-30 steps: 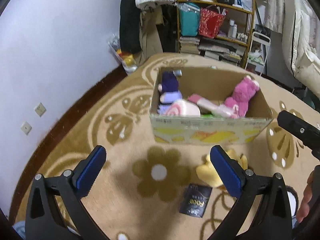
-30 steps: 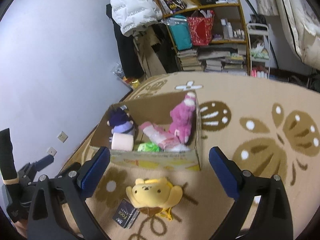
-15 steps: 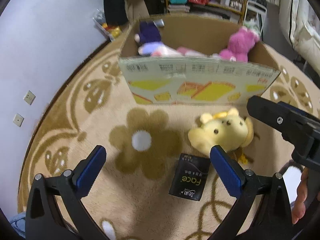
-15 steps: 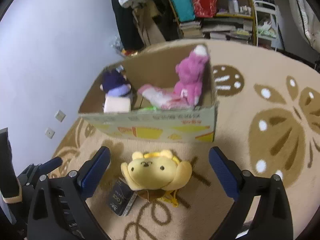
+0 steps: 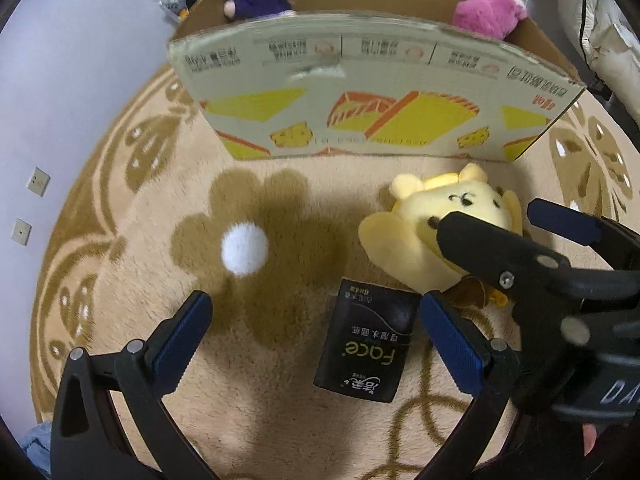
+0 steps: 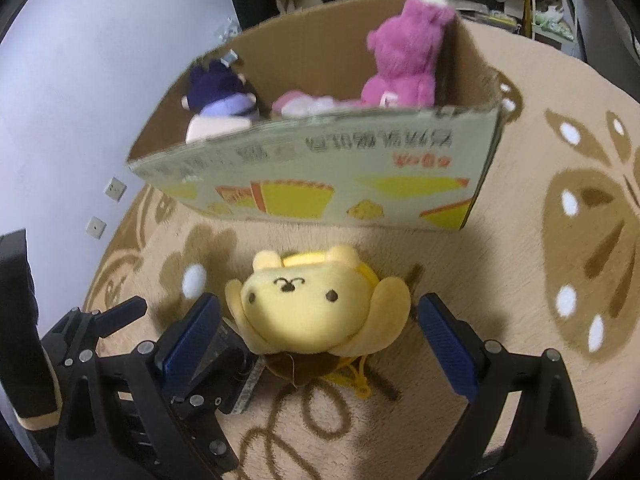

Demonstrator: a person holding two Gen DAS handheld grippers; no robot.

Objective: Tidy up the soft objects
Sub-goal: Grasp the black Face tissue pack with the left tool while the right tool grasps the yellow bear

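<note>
**Both tongs wide, yellow plush between the right pair**

My left tongs (image 5: 316,338) gape wide above the carpet (image 5: 120,280), nothing in them. The black tissue packet (image 5: 366,346) lies flat between their tips, nearer the right finger, on the brown flower pattern. Just right of it sits the yellow plush (image 6: 316,306), face up, close before the cardboard box (image 6: 320,168). My right tongs (image 6: 320,338) are also wide, one finger on either side of the plush, not pressing it. Inside the box: purple plush (image 6: 218,88) left, pink plush (image 6: 404,64) right.
</note>
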